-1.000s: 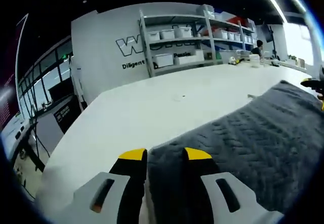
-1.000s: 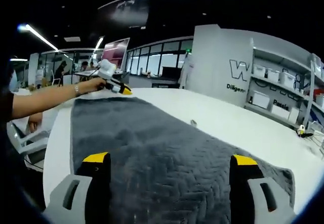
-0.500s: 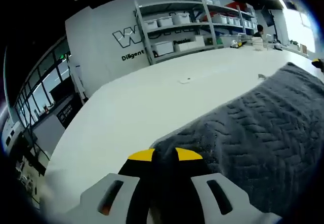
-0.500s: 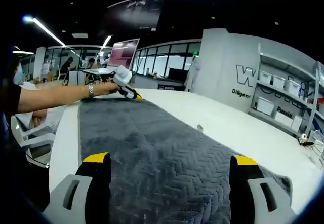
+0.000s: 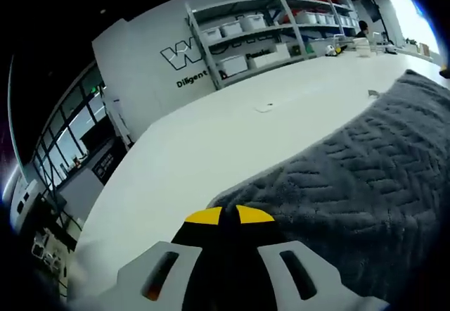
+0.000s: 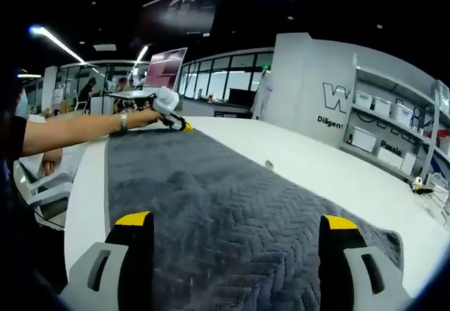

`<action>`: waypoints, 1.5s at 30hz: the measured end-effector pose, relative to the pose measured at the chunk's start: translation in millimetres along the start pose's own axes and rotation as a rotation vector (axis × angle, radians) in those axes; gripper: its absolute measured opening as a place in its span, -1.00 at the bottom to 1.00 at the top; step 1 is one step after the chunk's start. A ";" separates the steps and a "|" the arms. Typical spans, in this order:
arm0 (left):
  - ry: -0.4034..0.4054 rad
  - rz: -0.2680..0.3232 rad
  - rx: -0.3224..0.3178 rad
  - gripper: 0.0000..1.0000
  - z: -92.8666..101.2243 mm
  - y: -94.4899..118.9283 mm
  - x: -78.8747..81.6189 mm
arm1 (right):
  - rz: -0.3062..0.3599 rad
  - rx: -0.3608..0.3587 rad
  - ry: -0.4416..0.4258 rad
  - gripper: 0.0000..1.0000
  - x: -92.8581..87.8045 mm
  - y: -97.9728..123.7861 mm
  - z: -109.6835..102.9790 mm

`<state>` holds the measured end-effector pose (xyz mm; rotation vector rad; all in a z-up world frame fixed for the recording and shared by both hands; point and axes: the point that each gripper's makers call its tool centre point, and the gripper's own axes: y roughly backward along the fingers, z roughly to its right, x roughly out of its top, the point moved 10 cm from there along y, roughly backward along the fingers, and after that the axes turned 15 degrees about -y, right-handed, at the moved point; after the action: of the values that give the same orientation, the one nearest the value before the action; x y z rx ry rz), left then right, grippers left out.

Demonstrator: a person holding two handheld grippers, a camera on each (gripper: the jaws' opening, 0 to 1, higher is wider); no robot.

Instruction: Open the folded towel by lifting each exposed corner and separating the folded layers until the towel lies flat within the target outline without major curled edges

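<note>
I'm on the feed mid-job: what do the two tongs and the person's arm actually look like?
Both tongs share one build: black jaws capped with yellow tips, rising from light grey bodies with dark slots. See the left tongs and the right tongs. In the right gripper view the left tongs show a white housing at the end of the person's outstretched arm, which wears a silver wristwatch and a dark short sleeve.

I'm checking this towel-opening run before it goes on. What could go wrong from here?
1. The left gripper has its jaws shut on a corner of the grey herringbone-textured towel; a thin pinch like that may slip when pulled.
2. The right gripper is open above the towel's near end, holding nothing, so a pull from the left could drag the whole towel across the white table.
3. That near end may bunch or curl.
</note>
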<state>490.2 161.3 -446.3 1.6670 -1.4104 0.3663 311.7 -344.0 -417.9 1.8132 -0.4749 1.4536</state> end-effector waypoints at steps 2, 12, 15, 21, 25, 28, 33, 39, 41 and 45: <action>0.010 -0.004 -0.001 -0.89 -2.6 -2.2 0.0 | 0.002 -0.010 -0.005 0.99 -0.6 2.1 3.1; -0.033 0.005 0.040 -0.48 -10.2 1.0 0.7 | 0.020 -0.069 -0.063 0.99 -5.0 18.2 32.3; 0.028 0.046 -0.002 -0.26 -11.5 7.8 0.4 | 0.028 -0.100 -0.085 0.98 -5.0 26.4 45.1; 0.041 0.130 -0.053 0.19 -10.6 35.6 4.5 | 0.032 -0.150 -0.119 0.98 -8.0 41.5 65.9; 0.119 0.163 -0.127 0.64 -7.0 60.1 -1.4 | 0.021 -0.182 -0.138 0.98 -17.7 51.8 75.2; 0.229 0.195 -0.229 0.76 0.9 79.5 -9.3 | 0.021 -0.195 -0.152 0.98 -23.5 58.8 78.5; 0.289 0.234 -0.289 0.99 7.6 109.9 -23.4 | 0.012 -0.223 -0.152 0.99 -27.7 72.5 80.0; 0.319 0.310 -0.327 0.99 17.2 144.6 -31.8 | 0.002 -0.244 -0.152 0.99 -32.4 91.4 77.2; 0.303 0.315 -0.341 0.99 25.3 156.4 -34.1 | -0.008 -0.245 -0.149 0.99 -34.5 95.3 75.5; 0.278 0.312 -0.356 0.99 38.6 175.1 -37.1 | -0.026 -0.251 -0.148 0.99 -40.2 103.9 68.2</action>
<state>309.3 163.8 -418.1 1.0682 -1.4273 0.4711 274.0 -468.7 -427.4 1.7236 -0.6745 1.1888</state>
